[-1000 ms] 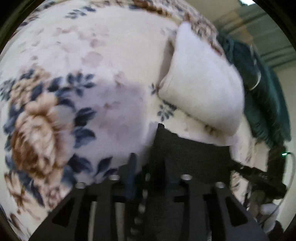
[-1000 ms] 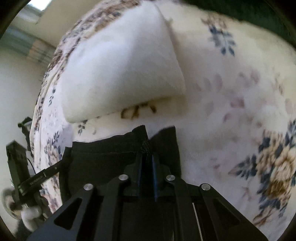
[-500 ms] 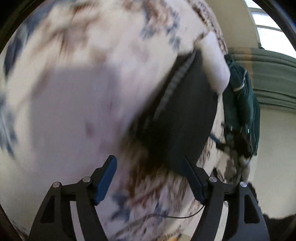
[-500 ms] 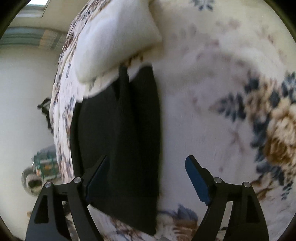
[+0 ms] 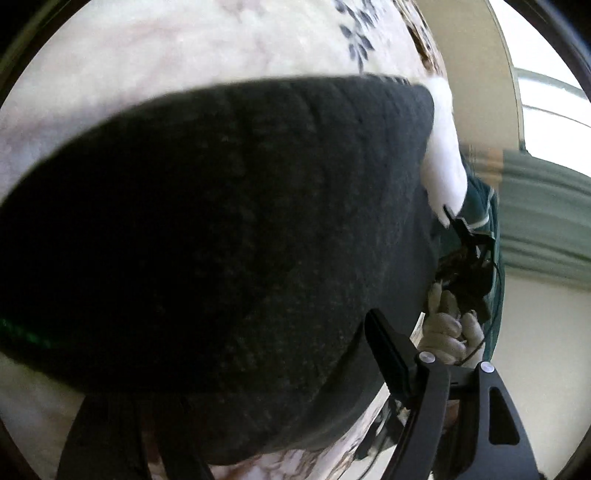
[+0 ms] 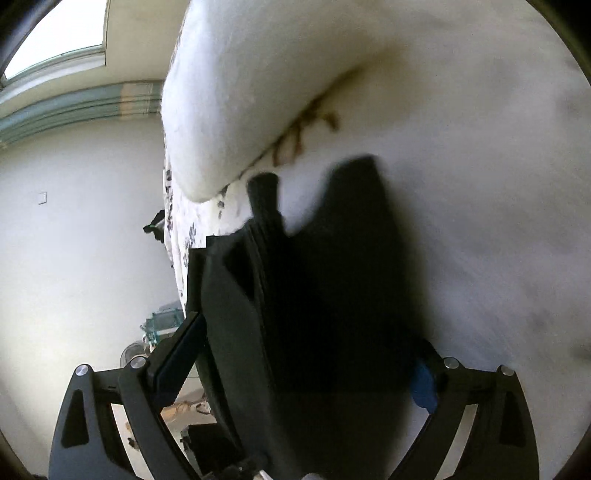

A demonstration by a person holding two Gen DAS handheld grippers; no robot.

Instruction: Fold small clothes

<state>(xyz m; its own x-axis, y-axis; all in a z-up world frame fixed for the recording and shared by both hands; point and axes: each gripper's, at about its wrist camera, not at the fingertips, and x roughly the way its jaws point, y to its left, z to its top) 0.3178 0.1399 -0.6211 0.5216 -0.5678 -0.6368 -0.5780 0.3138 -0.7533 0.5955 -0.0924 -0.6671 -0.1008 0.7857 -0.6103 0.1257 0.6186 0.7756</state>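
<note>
Left wrist view is filling almost wholly with a black knitted garment (image 5: 229,236), lying spread on a floral bedspread (image 5: 207,40) right in front of the left tongs (image 5: 236,398) and reaching over the space between its fingers. Only the right-hand finger (image 5: 391,354) is showing clearly; the other one is sinking into dark blur under the cloth, yet the wide gap tells that the jaws are standing apart and pressing on nothing. Beyond the garment's far right corner a white pillow (image 5: 445,162) is lying, and past it a dark green cloth (image 5: 480,206) is hanging at the bed's edge. To the right of the finger a gloved hand (image 5: 448,328) is gripping a dark device, too small to make out.

Right wrist view is showing the right tongs (image 6: 295,365) with jaws opening wide, the same black garment (image 6: 332,280) lying between the fingers while neither pad is pressing on it. Its two narrow ends are pointing away from the tongs toward the pillow (image 6: 251,92), which is resting just beyond. No containers are showing with any contents that can be read; a greenish glassy object (image 6: 162,323) is standing on the floor left of the tongs, blurred. A pale wall (image 6: 74,221), a striped curtain (image 6: 74,107) and a bright window (image 6: 59,33) are closing the room on that side.
</note>
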